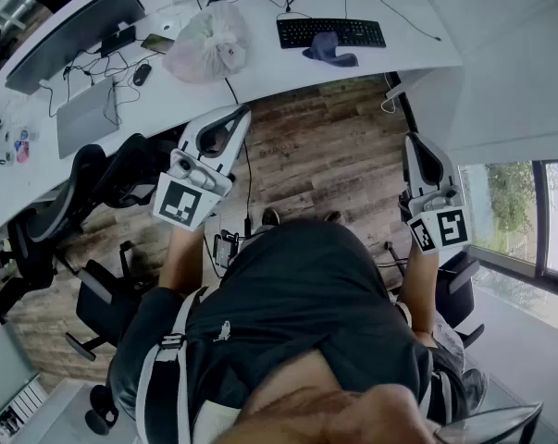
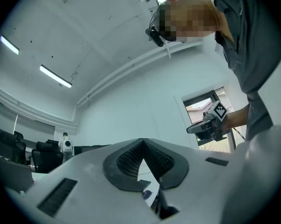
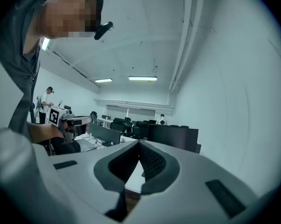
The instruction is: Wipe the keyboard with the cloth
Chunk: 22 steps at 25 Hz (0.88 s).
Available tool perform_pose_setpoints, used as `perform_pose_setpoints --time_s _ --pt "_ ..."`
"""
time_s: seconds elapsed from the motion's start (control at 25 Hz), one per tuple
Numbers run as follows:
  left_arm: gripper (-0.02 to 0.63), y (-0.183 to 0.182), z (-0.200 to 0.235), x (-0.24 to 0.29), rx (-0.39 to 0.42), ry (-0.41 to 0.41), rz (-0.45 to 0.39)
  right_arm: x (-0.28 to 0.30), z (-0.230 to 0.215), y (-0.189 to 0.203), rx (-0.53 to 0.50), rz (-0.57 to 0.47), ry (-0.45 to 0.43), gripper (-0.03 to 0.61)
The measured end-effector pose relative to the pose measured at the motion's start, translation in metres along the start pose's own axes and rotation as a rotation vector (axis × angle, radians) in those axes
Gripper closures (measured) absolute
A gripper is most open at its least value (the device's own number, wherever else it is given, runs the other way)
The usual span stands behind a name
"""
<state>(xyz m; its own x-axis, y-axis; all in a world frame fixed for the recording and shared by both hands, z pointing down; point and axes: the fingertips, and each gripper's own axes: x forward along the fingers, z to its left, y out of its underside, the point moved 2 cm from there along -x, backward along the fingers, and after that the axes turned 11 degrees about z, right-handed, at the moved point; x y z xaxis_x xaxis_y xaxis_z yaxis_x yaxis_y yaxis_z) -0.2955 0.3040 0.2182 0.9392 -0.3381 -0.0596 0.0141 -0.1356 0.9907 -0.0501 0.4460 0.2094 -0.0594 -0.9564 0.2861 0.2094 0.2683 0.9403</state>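
A black keyboard [image 1: 330,32] lies on the white desk [image 1: 427,49] at the top of the head view. A blue-grey cloth [image 1: 331,50] is bunched at its near edge, partly on the keys. Both grippers are held over the wooden floor, well short of the desk. My left gripper [image 1: 234,113] is shut with nothing in it, and its pads meet at the tips [image 2: 142,141]. My right gripper [image 1: 414,141] is shut and empty too [image 3: 139,143]. A sliver of the keyboard [image 2: 143,184] and cloth [image 2: 147,194] shows through the gap below the left jaws.
A white plastic bag [image 1: 209,43], a mouse [image 1: 142,73], a laptop [image 1: 86,117], a monitor [image 1: 75,33] and cables sit on the desk to the left. Black office chairs [image 1: 70,197] stand at the left. A window [image 1: 538,220] is at the right.
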Motion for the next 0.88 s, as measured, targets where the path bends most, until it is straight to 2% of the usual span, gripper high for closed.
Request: perform_pose_setpoints --time_s 0.24,0.4,0.64,0.88 --pt "0.609 0.005 0.013 -0.003 -0.032 0.006 -0.024 0.012 0.008 -0.006 -0.016 0.000 -0.006 0.571" --pt "0.609 0.011 0.013 0.011 -0.002 0.012 -0.033 0.012 -0.003 -0.003 -0.014 0.004 -0.007 0.571" --pt "0.609 0.017 0.008 0.054 -0.026 -0.019 0.012 0.021 -0.051 0.019 0.064 -0.019 -0.041 0.569" --pt "0.609 0.019 -0.009 0.112 -0.027 -0.055 0.089 0.051 -0.110 0.054 0.116 0.007 -0.142 0.568"
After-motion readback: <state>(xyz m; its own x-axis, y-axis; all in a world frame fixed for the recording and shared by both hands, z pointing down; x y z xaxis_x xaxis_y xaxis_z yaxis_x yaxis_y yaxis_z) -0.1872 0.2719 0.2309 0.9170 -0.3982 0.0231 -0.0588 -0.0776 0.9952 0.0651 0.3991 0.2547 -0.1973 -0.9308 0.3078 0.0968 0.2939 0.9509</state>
